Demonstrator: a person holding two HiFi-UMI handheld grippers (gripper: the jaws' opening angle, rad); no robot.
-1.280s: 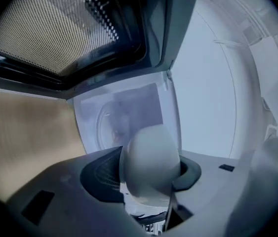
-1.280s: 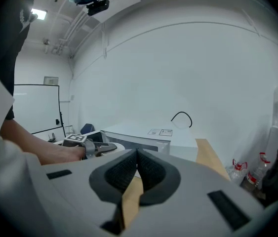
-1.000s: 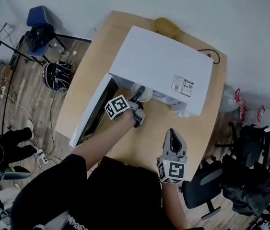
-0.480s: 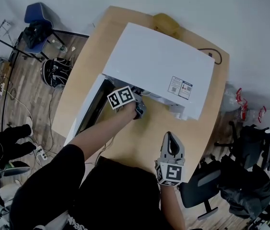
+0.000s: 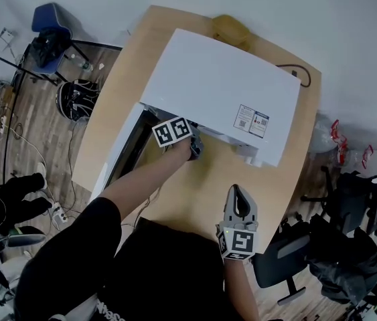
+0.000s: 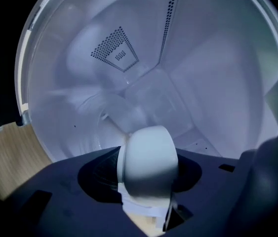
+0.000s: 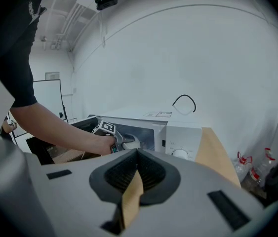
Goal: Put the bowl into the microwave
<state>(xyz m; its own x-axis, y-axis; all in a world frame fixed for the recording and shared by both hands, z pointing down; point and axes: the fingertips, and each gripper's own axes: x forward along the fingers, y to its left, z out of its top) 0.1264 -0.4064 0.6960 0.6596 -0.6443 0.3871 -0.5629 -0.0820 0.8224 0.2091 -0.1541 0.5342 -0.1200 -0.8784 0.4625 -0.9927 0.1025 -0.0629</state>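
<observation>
Grey right gripper [image 5: 240, 194], jaws together and empty, hangs over the table [image 5: 275, 192] close to the person, while beyond it the left gripper [image 5: 193, 146], clamped on the white bowl [image 6: 148, 157], has carried it from the doorway deeper into the microwave [image 5: 221, 92].

One white microwave [image 5: 221, 92] is sitting on one wooden table [image 5: 201, 199], and its one door [image 5: 124, 156] is hanging open. One white bowl [image 6: 148, 159] is showing. The person is holding two grippers, a left gripper [image 5: 193, 146] and a right gripper [image 5: 240, 202]. Two marker cubes are riding on them, a left cube [image 5: 172, 132] and a right cube [image 5: 238, 241]. Two chairs are standing on the floor, one blue chair [image 5: 47, 22] and one black chair [image 5: 278, 263]. One yellow thing [image 5: 230, 29] is lying behind the microwave, one black cable [image 5: 300, 75] is curling beside it, and one round knob [image 7: 180, 153] is showing on its front
</observation>
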